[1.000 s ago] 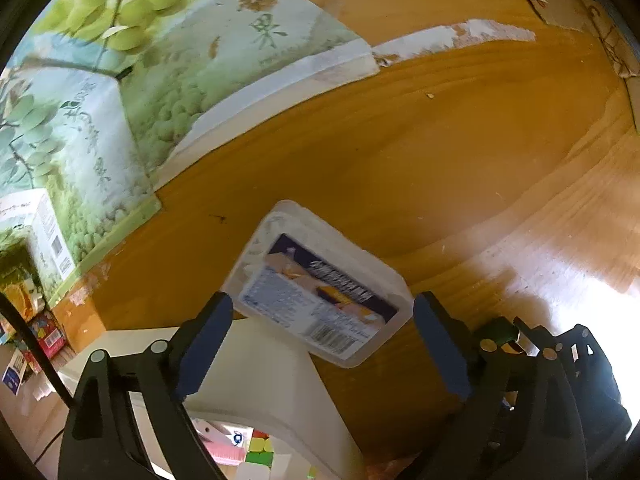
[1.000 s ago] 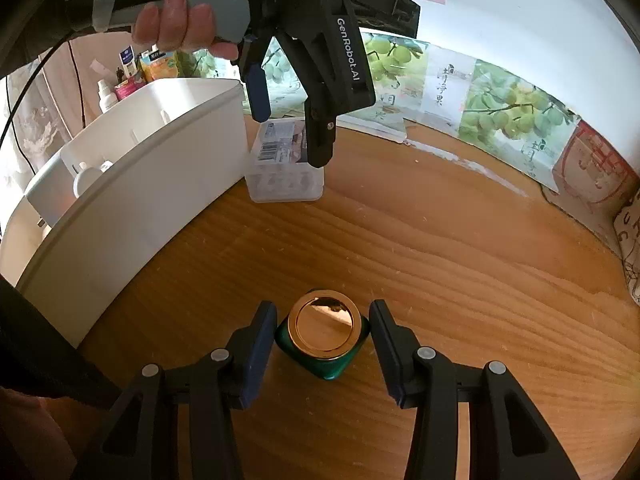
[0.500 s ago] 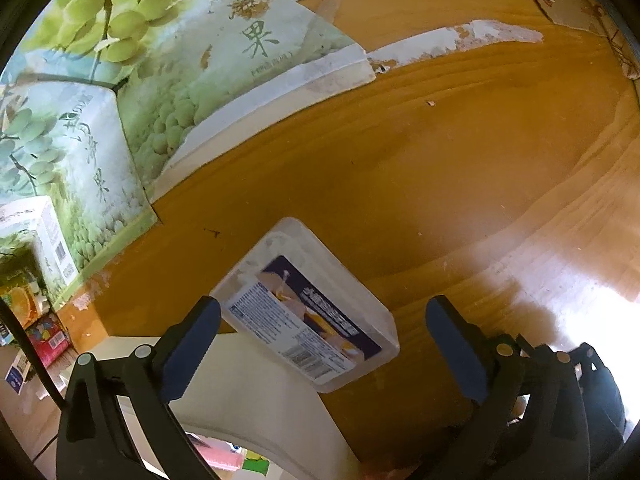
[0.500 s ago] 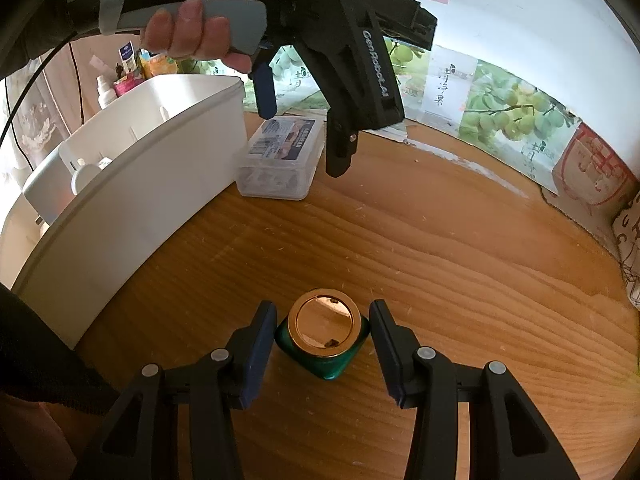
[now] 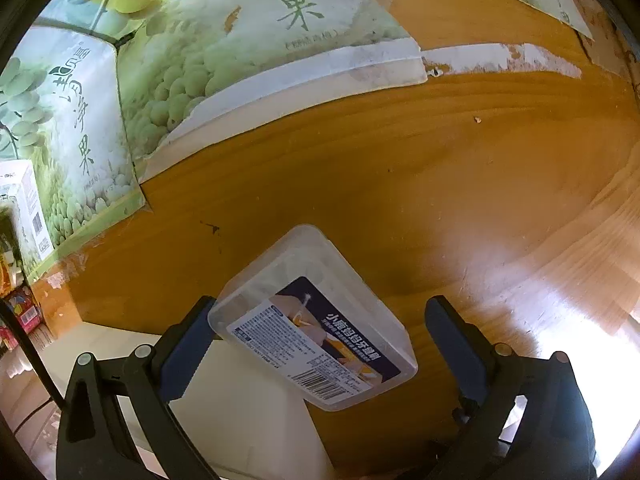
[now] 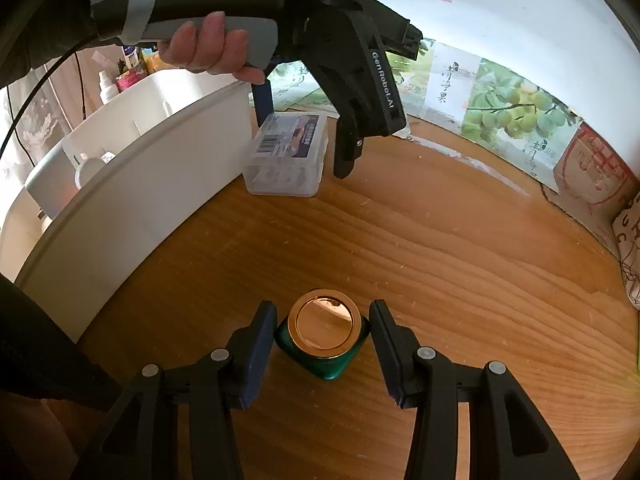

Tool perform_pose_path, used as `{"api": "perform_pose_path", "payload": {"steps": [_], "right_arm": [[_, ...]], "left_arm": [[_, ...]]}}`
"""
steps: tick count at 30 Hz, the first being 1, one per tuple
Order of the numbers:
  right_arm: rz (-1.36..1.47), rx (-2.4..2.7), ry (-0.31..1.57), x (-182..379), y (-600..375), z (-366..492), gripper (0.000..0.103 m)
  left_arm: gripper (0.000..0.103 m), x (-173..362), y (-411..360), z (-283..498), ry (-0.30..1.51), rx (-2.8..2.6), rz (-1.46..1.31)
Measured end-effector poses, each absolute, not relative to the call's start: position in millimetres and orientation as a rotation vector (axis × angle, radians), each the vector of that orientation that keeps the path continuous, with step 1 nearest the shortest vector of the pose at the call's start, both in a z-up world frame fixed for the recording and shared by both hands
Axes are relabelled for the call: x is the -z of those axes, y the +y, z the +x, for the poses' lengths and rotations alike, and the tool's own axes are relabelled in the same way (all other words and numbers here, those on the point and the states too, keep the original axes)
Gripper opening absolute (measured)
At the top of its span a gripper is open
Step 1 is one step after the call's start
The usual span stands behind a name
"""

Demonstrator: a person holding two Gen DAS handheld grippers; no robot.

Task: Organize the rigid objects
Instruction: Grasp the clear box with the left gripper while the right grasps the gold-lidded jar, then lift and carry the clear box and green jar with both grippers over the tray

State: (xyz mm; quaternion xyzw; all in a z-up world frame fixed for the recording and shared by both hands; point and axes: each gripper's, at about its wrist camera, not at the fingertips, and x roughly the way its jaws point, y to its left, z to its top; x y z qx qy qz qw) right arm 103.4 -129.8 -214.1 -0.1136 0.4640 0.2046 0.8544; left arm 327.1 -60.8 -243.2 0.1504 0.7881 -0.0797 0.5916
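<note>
Wooden table (image 6: 440, 260): white bin (image 6: 132, 184) beside clear box (image 6: 288, 156); both grippers' fingers spread.

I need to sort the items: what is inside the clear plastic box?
Through the clear plastic box, pale small pieces show at its bottom; its label covers the rest, so I cannot identify them.

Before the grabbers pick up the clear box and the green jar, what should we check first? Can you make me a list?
1. Left gripper open around the clear box: ok, open.
2. Box inside it: ok, though skewed and nearer one finger.
3. Box resting on the table beside the white bin: ok.
4. Right gripper open around the green jar: ok.
5. Jar upright, gold lid on: ok.
6. Room in the bin: cannot tell.
</note>
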Motion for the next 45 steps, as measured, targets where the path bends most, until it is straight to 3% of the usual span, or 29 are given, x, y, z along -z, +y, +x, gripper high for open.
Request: {"api": "perform_pose_path", "payload": {"steps": [4, 14, 30, 45], "right_arm": [[-0.235, -0.431, 0.978, 213.9, -129.7, 103.7, 0.048], [-0.239, -0.458, 0.993, 213.1, -128.8, 100.3, 0.048], [-0.251, -0.482, 0.975, 196.7, -136.1, 72.4, 0.048], [-0.285, -0.484, 0.914, 171.3, -162.0, 39.8, 0.048]], "left_arm": [[0.089, 245.3, -56.6, 328.6, 1.861, 0.176, 0.309], [0.080, 240.5, -38.2, 332.2, 1.877, 0.145, 0.215], [0.075, 202.4, -20.2, 328.7, 1.777, 0.188, 0.069], [0.073, 106.3, -7.5, 288.9, 1.584, 0.273, -0.034]]}}
